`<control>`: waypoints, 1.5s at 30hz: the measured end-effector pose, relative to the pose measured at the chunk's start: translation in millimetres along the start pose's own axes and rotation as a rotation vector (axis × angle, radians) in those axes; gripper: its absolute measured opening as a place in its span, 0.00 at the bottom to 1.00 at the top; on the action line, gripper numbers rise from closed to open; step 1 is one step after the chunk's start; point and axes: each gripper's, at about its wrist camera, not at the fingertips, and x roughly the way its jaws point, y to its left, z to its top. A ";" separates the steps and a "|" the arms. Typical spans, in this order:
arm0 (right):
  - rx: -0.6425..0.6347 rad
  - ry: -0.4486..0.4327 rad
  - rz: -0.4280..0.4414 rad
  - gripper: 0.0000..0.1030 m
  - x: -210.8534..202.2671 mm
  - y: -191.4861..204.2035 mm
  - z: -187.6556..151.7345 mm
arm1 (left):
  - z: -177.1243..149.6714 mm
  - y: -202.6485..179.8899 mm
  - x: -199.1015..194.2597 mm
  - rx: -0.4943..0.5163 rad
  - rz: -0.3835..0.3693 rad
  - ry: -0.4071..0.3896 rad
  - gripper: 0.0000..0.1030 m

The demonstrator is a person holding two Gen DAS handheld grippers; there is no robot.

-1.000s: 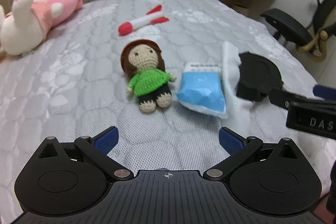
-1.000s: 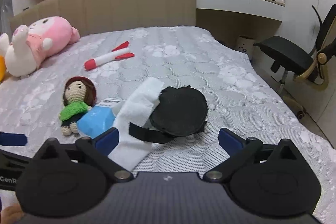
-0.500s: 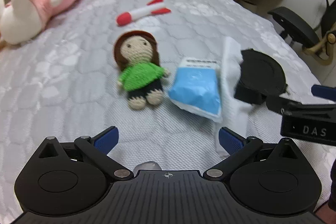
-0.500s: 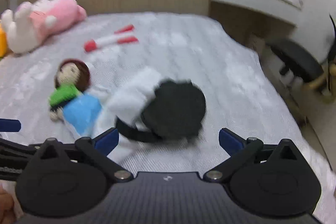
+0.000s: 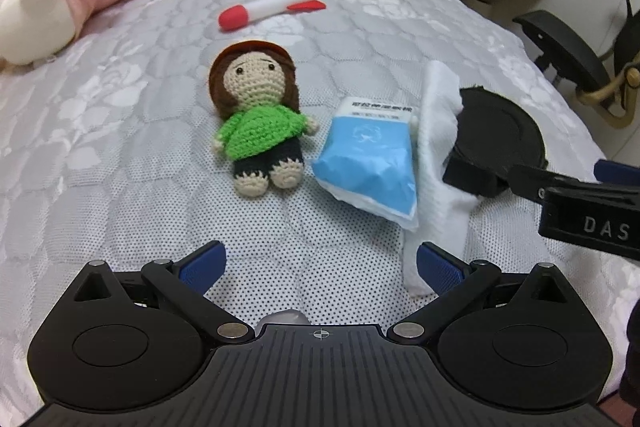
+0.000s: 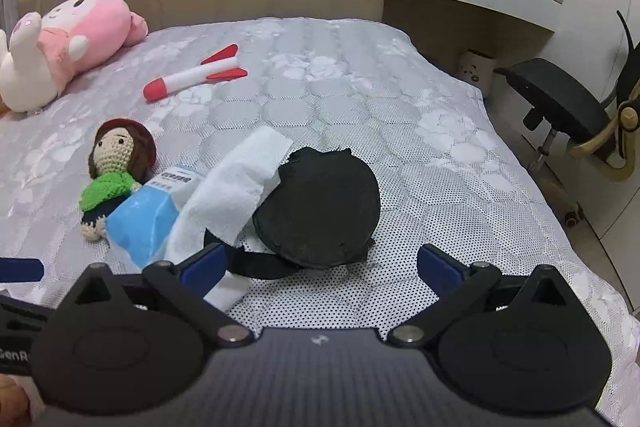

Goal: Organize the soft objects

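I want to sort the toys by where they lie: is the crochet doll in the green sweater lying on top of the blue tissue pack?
No, the crochet doll lies flat on the mattress beside the blue tissue pack, to its left, not on it.

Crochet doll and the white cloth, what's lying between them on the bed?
A blue tissue pack lies between the crochet doll and the white cloth, shown in both wrist views.

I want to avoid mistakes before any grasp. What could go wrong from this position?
1. The white cloth lies partly over the black round pad and against the blue tissue pack; lifting one may drag the others.
2. The right gripper is open near the pad's strap, which could snag.
3. The left gripper, also open, points between the crochet doll and the pack, so it may close on bedding.
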 end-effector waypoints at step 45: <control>-0.017 0.025 0.016 0.99 -2.5 5.3 -3.2 | 1.8 8.7 3.7 -0.058 0.004 0.043 1.00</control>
